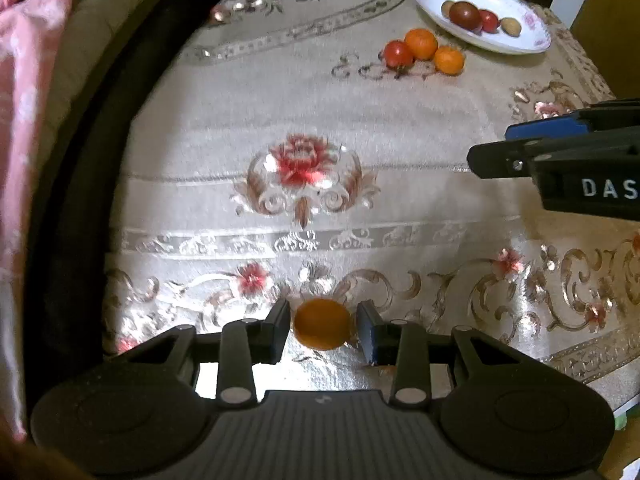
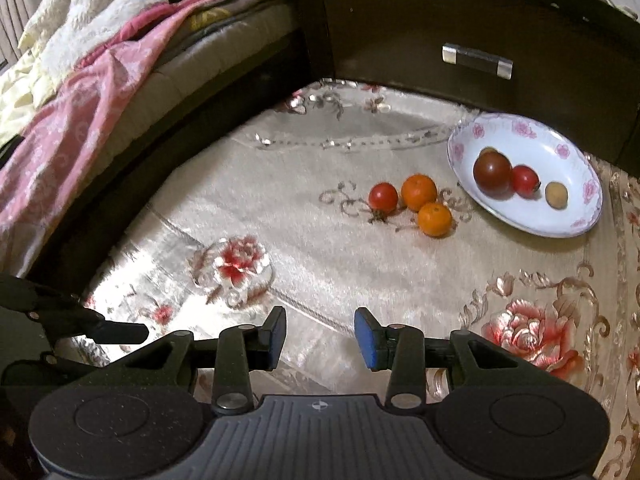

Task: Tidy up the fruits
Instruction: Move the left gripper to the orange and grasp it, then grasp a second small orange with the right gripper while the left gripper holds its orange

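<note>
While the left hand-held gripper [image 1: 322, 326] points steeply down at the surface [image 1: 400, 120], a small orange fruit [image 1: 322, 323] is seen between its two pads; the fruit is round, smooth and slightly blurred. Whether the pads press on it or stand just beside it cannot be told. The right hand-held gripper [image 2: 320, 334] is held with its fingers apart and nothing between them.

The surface is covered by a pale cloth with red flower patterns. Relative to the white plate [image 2: 580, 216], a broad stretch of bare cloth lies between it and both grippers. A dark cabinet front [image 2: 440, 20] with a metal handle [image 2: 477, 60] stands just behind the plate, and a bed with a pink cover [image 2: 80, 120] runs along the surface's edge well to the plate's left.

The plate, edged with pink flowers, contains a dark red tomato [image 2: 492, 170], a smaller red fruit [image 2: 525, 179] touching it, and a brownish round item [image 2: 556, 195] near them. Just beside the plate, on the cloth, a red tomato [image 2: 383, 197] and two oranges [image 2: 419, 191] are grouped together.
</note>
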### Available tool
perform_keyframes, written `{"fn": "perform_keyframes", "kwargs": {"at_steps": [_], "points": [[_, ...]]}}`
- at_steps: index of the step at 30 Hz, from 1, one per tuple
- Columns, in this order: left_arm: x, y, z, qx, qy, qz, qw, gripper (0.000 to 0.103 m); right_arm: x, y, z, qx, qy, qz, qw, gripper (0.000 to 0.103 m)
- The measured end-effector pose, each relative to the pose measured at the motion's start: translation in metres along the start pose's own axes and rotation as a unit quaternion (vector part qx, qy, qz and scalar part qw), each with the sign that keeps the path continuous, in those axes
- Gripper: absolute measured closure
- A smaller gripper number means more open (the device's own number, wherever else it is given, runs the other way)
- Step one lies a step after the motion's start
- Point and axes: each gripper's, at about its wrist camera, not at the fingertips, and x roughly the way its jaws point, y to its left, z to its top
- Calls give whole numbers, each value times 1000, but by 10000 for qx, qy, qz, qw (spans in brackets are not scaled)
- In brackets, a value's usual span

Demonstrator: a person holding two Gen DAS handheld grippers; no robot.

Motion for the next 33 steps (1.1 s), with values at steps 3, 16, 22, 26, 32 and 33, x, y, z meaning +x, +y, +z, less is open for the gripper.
{"fn": "perform_keyframes", "kwargs": {"at_steps": [3, 16, 22, 26, 32, 33], "points": [[5, 3, 1, -119, 53, -23, 9999, 59, 3, 0, -1, -19, 77, -18, 10000, 70], [17, -3, 4, -47, 40, 44, 10000, 62, 12, -4, -6, -88, 341, -79, 9993, 65], [18, -10, 8, 116, -11, -14, 9999, 62, 17, -12, -7, -33, 429, -165, 9989, 65], [18, -13, 18, 127, -65, -80, 9999, 62, 19, -19, -5, 65, 436, -218, 9988, 65], [21, -22, 42, 212, -194, -180, 9994, 62, 20, -34, 0, 244, 412, -333, 9983, 65], [22, -24, 48, 225, -213, -205, 9993, 62, 20, -37, 1, 272, 412, -356, 9981, 65]]}}
